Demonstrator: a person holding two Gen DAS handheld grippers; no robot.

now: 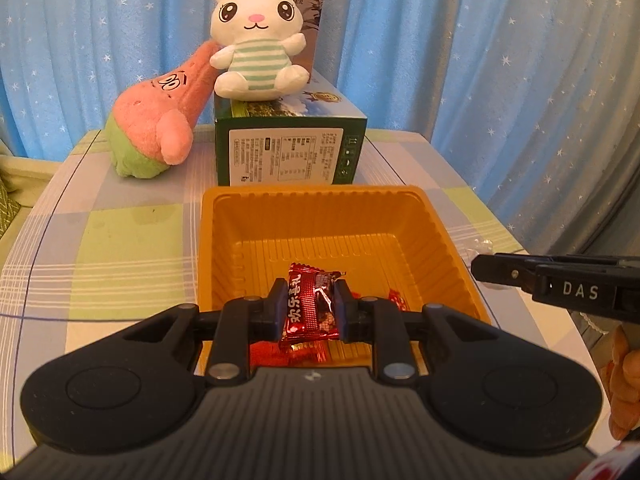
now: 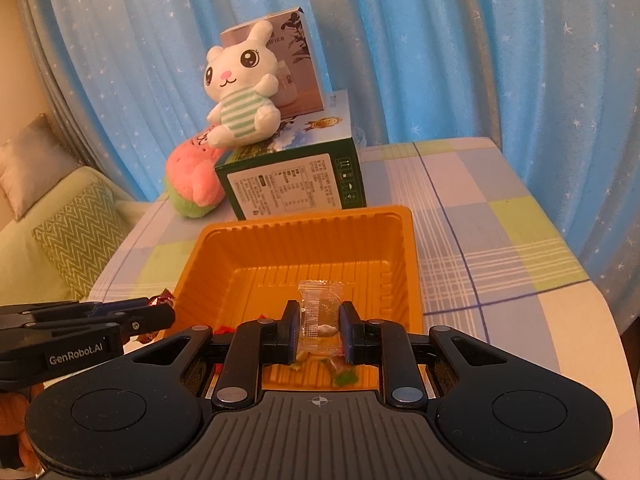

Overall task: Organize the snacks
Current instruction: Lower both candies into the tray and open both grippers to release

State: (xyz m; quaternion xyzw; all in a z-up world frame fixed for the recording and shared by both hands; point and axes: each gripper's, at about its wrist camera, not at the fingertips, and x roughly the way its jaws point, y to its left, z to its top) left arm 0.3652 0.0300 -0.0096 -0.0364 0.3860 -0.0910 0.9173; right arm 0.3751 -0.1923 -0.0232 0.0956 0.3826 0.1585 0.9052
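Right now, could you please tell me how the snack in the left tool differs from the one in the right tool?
The left tool grips a shiny red foil packet with printed characters; the right tool grips a clear plastic packet, see-through and unprinted. Both packets stand upright over the orange plastic tray.

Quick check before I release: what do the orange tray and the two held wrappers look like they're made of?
Orange tray: thin moulded plastic, by its ribbed walls and glossy sheen. Red candy in the left gripper: shiny crinkled foil or metallised film. Clear packet in the right gripper: transparent plastic film, see-through with crimped ends.
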